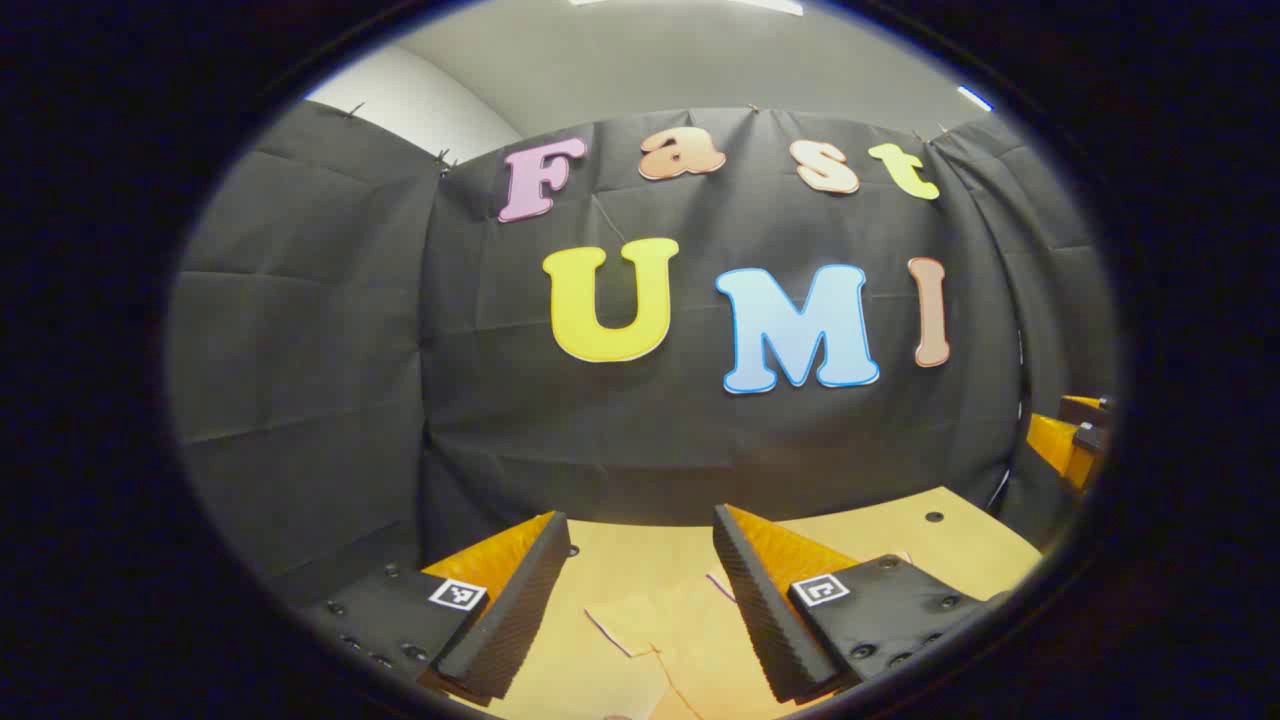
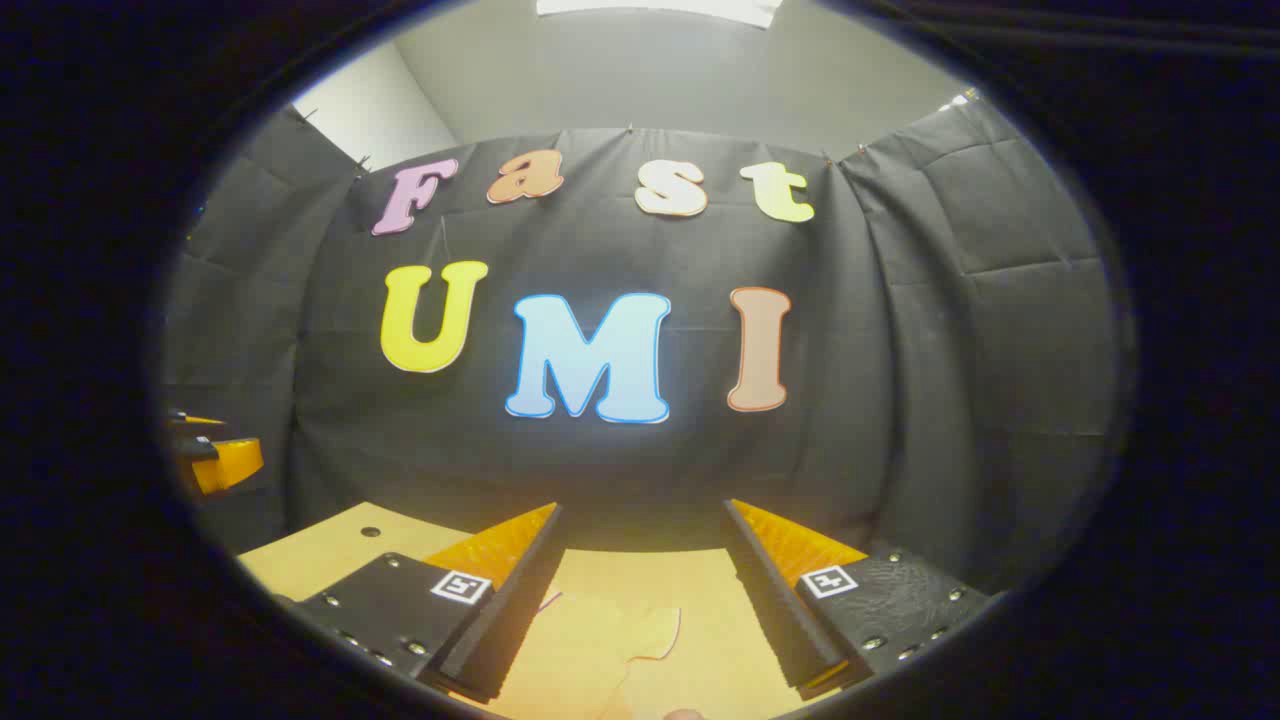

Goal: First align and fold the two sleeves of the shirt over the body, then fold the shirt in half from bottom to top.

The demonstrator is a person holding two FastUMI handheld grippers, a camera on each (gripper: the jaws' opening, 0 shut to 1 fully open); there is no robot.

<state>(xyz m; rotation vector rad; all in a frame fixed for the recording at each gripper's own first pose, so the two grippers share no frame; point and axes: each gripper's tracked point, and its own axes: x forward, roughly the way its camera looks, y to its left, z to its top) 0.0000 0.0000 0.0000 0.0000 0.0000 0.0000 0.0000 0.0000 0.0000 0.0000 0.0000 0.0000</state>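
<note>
The shirt (image 1: 650, 635) is a pale yellowish cloth with a thin purple edge, lying flat on the table below and between my left gripper's fingers. In the right gripper view the shirt (image 2: 600, 640) lies low between that gripper's fingers, with a rounded edge toward the right. My left gripper (image 1: 640, 520) is open, held above the cloth and apart from it. My right gripper (image 2: 642, 508) is open too, with nothing between its fingers. Most of the shirt is hidden below both views.
The tan wooden table (image 1: 960, 545) ends at the black cloth wall just ahead and has a small hole (image 1: 935, 517). Part of the right gripper's body (image 1: 1070, 440) shows at the far right; part of the left gripper's body (image 2: 215, 460) shows at the far left.
</note>
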